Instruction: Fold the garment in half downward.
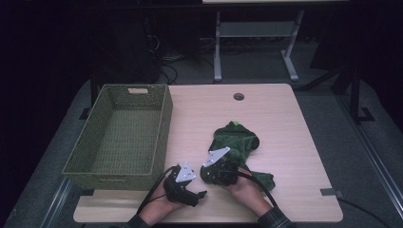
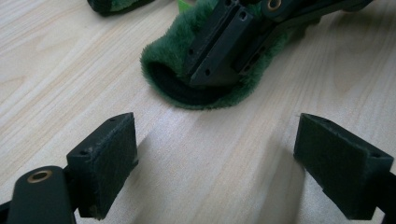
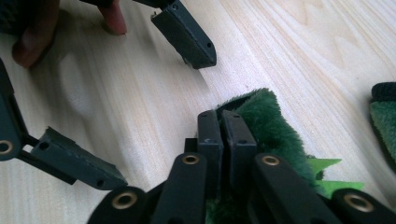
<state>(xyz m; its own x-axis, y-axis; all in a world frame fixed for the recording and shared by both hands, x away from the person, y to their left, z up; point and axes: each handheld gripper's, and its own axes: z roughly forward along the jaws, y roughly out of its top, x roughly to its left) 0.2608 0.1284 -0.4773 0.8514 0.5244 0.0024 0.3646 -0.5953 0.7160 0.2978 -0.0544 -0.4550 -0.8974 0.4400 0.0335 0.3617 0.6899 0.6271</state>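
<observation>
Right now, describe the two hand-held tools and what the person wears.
Both tools are black, each topped by a grey three-cornered plate, with a black cable trailing back. Their jaws end in flat rectangular pads on arms with brass rivets. Plaid cuffs at the wrists.

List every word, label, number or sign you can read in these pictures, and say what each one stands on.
None: no readable text shows in any view.
The woven basket has a pale tag-like patch at its far rim, too small and blurred to tell if it bears writing.
The green plush slipper, the wooden table, the left claw and the right claw carry no words, only screw holes and brass rivets.
</observation>
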